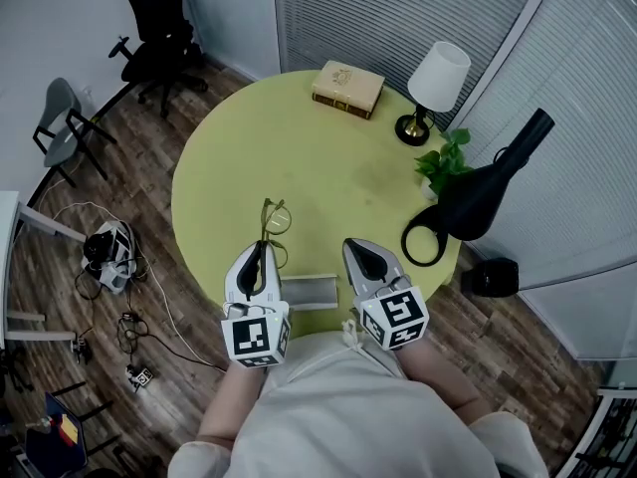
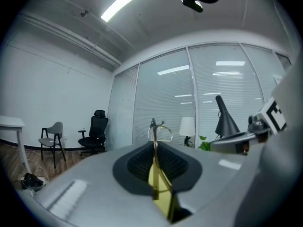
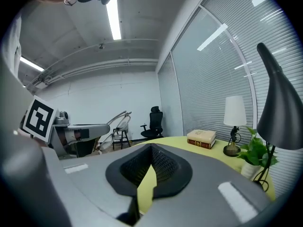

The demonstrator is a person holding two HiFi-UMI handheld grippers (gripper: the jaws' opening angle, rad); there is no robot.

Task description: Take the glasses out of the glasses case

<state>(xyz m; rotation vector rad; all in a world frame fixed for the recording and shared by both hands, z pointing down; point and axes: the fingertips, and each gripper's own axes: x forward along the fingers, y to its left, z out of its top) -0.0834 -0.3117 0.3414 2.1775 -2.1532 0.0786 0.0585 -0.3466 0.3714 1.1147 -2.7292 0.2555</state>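
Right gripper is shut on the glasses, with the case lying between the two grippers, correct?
No. It is the left gripper that is shut on the glasses, as the left gripper view shows. The right gripper holds nothing. The case does lie between them.

On view: 1 round yellow surface (image 1: pixel 328 182), 1 pair of glasses (image 1: pixel 275 219), 1 glasses case (image 1: pixel 311 292), 1 book (image 1: pixel 347 89), 1 white-shaded lamp (image 1: pixel 434 88), 1 black lamp (image 1: pixel 478 195), 1 plant (image 1: pixel 445 160). 2 grippers: left gripper (image 1: pixel 257 263), right gripper (image 1: pixel 366 259). 2 chairs on the floor: black chair (image 1: pixel 159 38), grey chair (image 1: pixel 62 127).
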